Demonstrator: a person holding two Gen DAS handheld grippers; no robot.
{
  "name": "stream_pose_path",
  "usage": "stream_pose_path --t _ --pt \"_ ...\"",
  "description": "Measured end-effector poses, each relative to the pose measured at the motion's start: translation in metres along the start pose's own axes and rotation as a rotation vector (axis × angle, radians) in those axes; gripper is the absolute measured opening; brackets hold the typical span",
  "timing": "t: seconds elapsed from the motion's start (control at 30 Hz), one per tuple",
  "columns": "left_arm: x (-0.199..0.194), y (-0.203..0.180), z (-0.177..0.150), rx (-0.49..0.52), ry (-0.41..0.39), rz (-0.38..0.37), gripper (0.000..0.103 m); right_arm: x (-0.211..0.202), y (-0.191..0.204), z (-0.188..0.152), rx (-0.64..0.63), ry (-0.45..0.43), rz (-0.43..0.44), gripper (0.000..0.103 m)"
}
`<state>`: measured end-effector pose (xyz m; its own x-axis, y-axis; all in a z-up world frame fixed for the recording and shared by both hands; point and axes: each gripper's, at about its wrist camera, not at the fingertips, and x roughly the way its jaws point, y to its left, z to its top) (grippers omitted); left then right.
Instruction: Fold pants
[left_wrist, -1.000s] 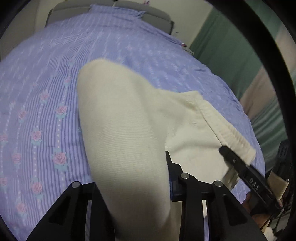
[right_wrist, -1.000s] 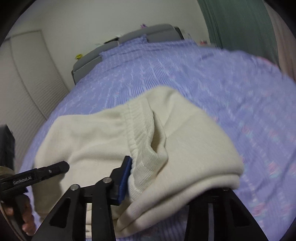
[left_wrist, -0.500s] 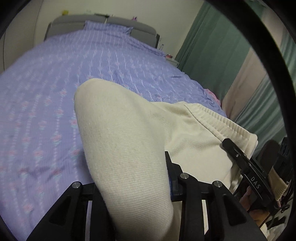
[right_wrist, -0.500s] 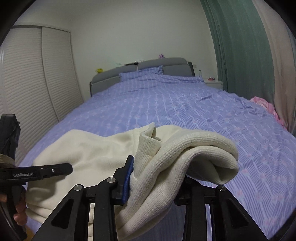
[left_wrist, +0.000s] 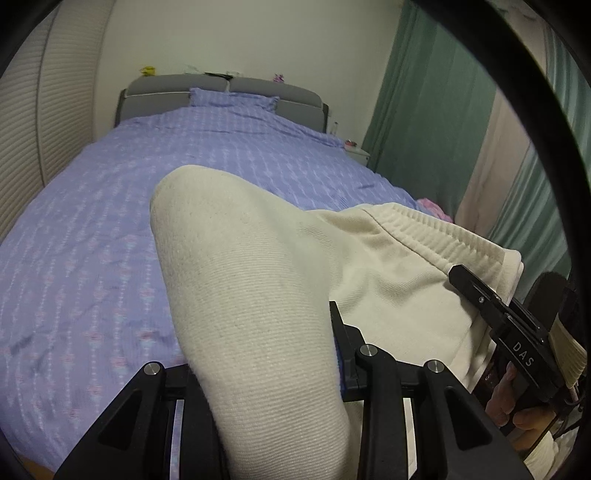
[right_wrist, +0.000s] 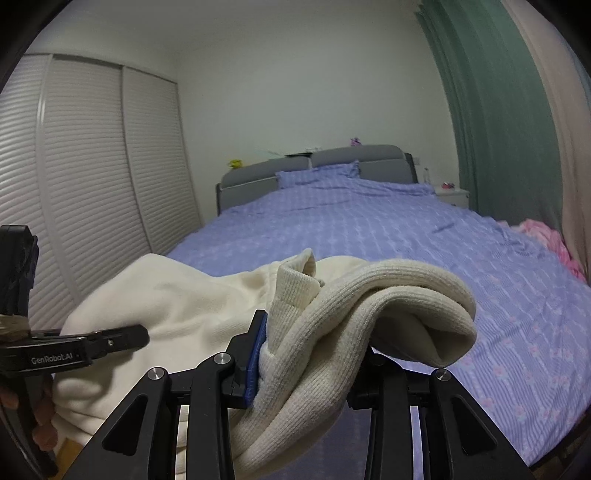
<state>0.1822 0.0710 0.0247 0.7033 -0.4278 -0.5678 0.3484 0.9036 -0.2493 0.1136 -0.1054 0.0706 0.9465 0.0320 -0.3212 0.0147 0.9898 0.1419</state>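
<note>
Cream knitted pants (left_wrist: 258, 258) hang in the air over the near end of the bed, held between both grippers. My left gripper (left_wrist: 266, 350) is shut on a thick fold of the fabric, which drapes over and hides its left finger. My right gripper (right_wrist: 314, 350) is shut on the bunched ribbed waistband (right_wrist: 388, 291). The right gripper's black finger (left_wrist: 480, 291) also shows at the waistband's corner (left_wrist: 443, 236) in the left wrist view. In the right wrist view the left gripper (right_wrist: 92, 343) sits at the far left against the pants (right_wrist: 184, 306), with a hand below it.
A bed with a purple flowered cover (right_wrist: 369, 229) stretches ahead to a grey headboard (right_wrist: 332, 158) and pillow. Slatted white wardrobe doors (right_wrist: 92, 184) stand on the left and green curtains (right_wrist: 498, 129) on the right. A pink cloth (right_wrist: 546, 236) lies at the bed's right edge.
Both grippers have risen and drawn back with the pants, lifting them off the cover. The views have tilted up, so the headboard and wall now show. Both grips are unchanged.
</note>
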Motion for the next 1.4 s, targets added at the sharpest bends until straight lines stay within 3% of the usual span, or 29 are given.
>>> stream_pose_path --t 0.3,0.53,0.93,1.13,1.4 --pt "-0.031 0.078 0.001 -0.048 -0.062 0.037 0.032 0.029 0.069 0.013 -0.084 -0.020 0.054 0.035" --pt "-0.014 0.157 0.010 -0.109 -0.047 0.099 0.032 0.084 0.132 0.011 -0.125 0.011 0.110 0.035" --pt "0.023 0.328 0.037 -0.154 0.038 0.268 0.032 0.219 0.239 0.008 -0.157 0.059 0.269 0.035" --pt "0.047 0.404 0.064 -0.084 0.093 0.359 0.032 0.283 0.300 -0.007 -0.184 0.067 0.291 0.035" --pt "0.080 0.494 0.056 -0.083 0.217 0.503 0.033 0.308 0.372 -0.056 -0.186 0.132 0.346 0.035"
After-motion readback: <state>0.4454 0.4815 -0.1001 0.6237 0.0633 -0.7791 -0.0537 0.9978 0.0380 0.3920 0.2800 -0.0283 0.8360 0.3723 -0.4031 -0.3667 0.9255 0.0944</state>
